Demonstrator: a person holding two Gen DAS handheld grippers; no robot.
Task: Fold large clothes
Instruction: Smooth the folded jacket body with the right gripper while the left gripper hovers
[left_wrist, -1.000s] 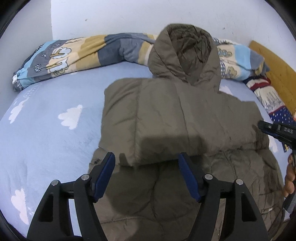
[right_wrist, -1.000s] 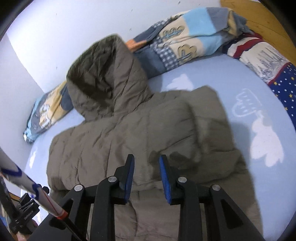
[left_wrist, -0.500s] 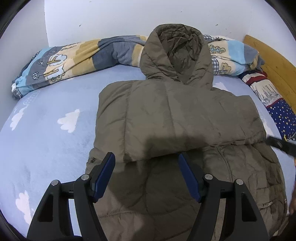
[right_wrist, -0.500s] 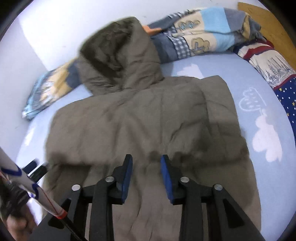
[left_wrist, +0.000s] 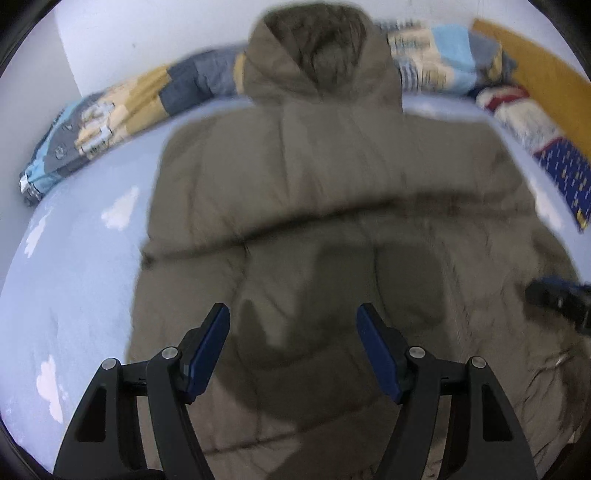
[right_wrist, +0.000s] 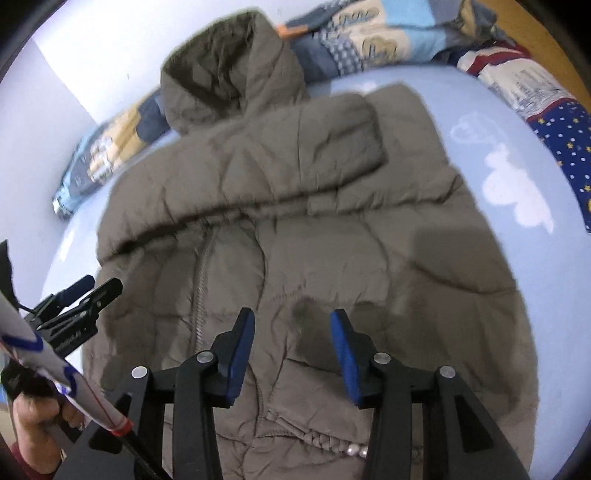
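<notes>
Bed (left_wrist: 74, 280) fills view, pale blue sheet (right_wrist: 491, 122) with white cloud prints. Patchwork quilt (left_wrist: 122, 107) bunched along far edge against white wall (left_wrist: 147, 40). Wooden headboard (left_wrist: 546, 70) at right, red-white-and-starry-blue bedding (right_wrist: 554, 118) lying beside it. Even light, soft shadows on bed. Left-wrist view blurred.

Olive hooded puffer jacket (right_wrist: 295, 206) spread on a pale blue cloud-print sheet (right_wrist: 509, 173), sleeves folded across its chest, right gripper (right_wrist: 291, 332) above its lower half, jaws just opening with nothing between, left gripper (right_wrist: 79, 295) at the jacket's left edge, patchwork quilt (right_wrist: 369, 40) behind the hood
</notes>
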